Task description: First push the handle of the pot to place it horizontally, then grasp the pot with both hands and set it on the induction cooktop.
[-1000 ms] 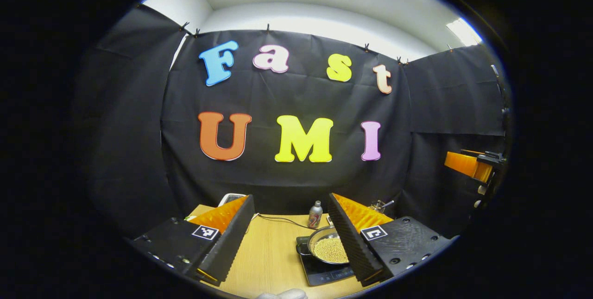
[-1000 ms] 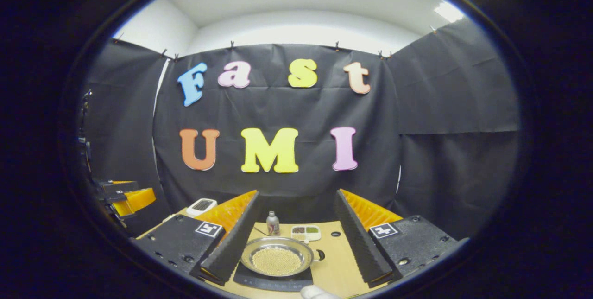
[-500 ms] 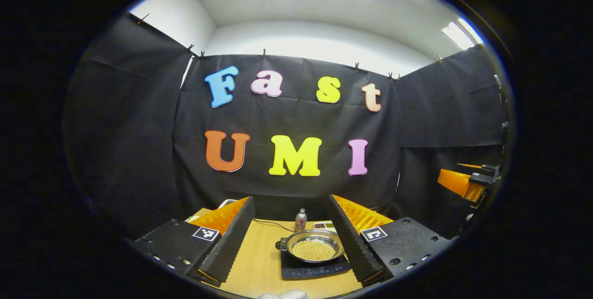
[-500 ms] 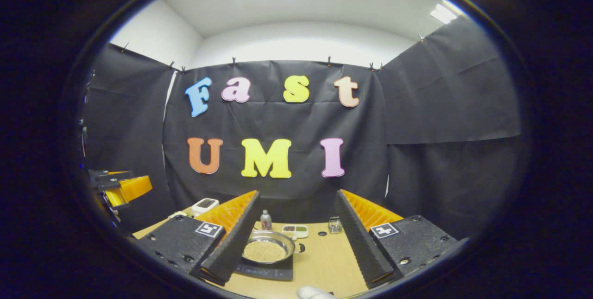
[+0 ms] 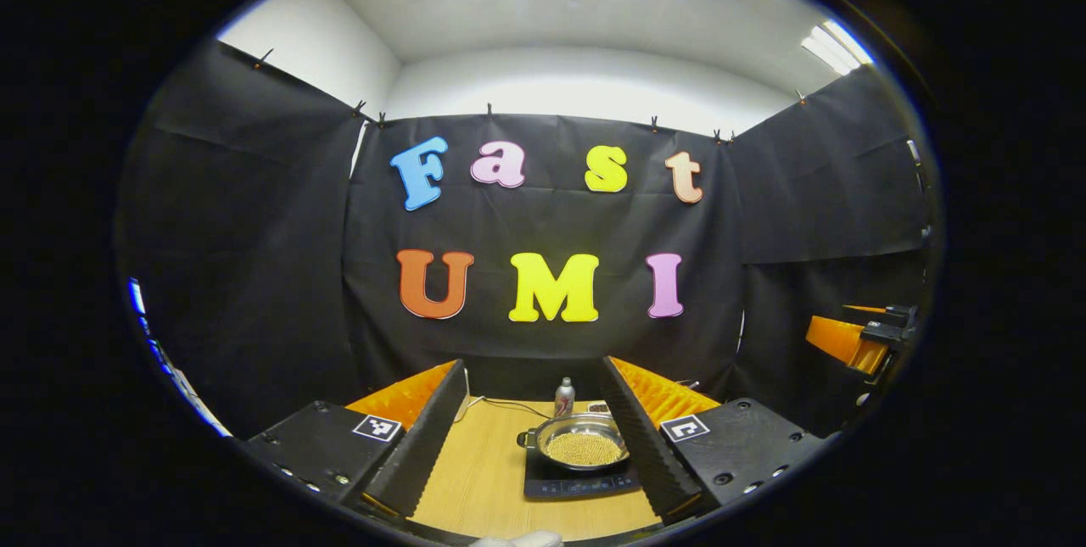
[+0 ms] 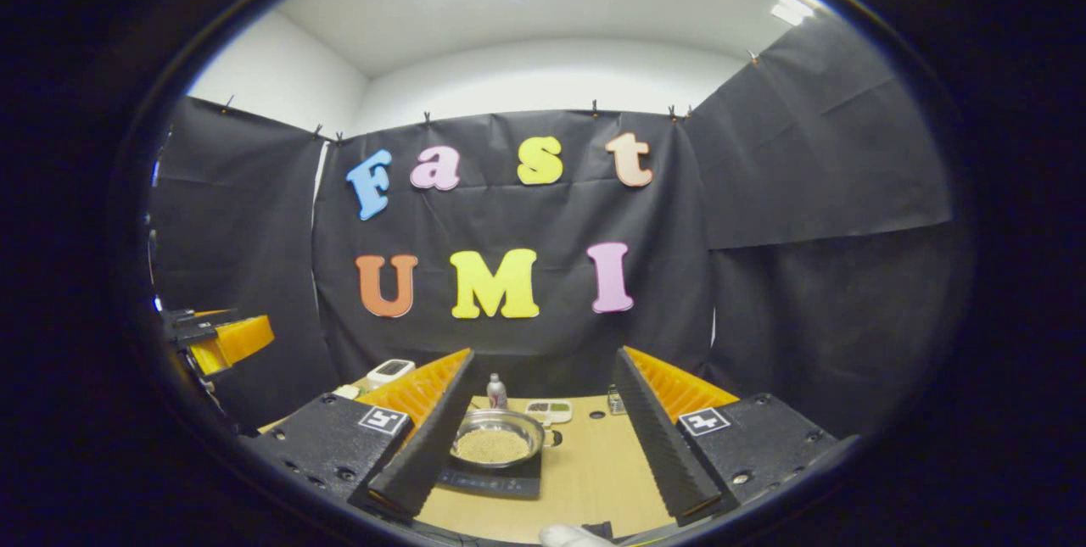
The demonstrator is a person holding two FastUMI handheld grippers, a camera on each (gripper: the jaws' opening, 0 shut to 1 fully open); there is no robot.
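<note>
The steel pot [image 5: 584, 445] holds pale round grains and rests on the black induction cooktop [image 5: 579, 485] on the wooden table. A short dark handle [image 5: 526, 438] sticks out at its left side. In the right gripper view the pot [image 6: 496, 443] stands on the cooktop [image 6: 490, 484] with a handle [image 6: 556, 438] at its right. My left gripper [image 5: 533, 367] is open, well back from the pot, with nothing between its fingers. My right gripper [image 6: 543, 354] is open too and equally far back. Each gripper hangs at the edge of the other's view: right gripper [image 5: 857, 340], left gripper [image 6: 219, 338].
A small bottle [image 5: 563, 397] stands behind the pot, with a cable on the table [image 5: 475, 479] to its left. Behind the pot the right gripper view shows the bottle [image 6: 496, 392], a divided seasoning tray [image 6: 548, 411], a small glass [image 6: 614, 400] and a white device [image 6: 389, 369] at the far left.
Both grippers have drawn back from the pot and tilted up, so the pot and cooktop look smaller. The pot has stayed on the cooktop. Both grippers stayed open.
</note>
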